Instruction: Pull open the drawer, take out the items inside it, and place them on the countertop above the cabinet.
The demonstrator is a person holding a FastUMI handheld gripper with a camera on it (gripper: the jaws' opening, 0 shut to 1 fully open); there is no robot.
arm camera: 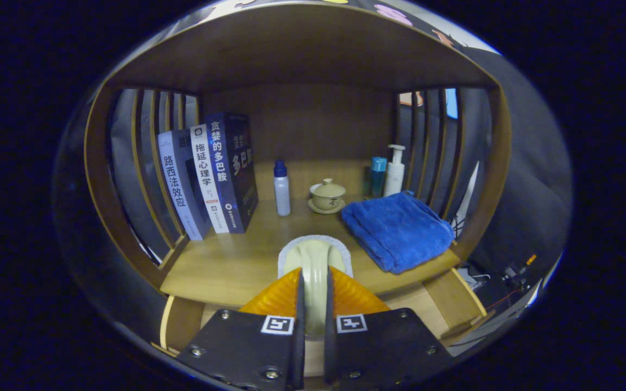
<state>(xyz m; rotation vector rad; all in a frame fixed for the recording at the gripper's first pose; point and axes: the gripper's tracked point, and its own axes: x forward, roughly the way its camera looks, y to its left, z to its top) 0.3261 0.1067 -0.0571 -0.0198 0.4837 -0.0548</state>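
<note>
Cream item (313,266) — pinched in tongs (313,304)

The lower part of the cream ceramic piece with the grey rim (314,259) is being hidden by the tongs (313,304) pressing on it from both sides. The teal bottle (378,175) is being partly covered by the white pump bottle (394,172).

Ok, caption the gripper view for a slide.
Gripper shut on a cream dish above the countertop, between books and blue towel.
</note>
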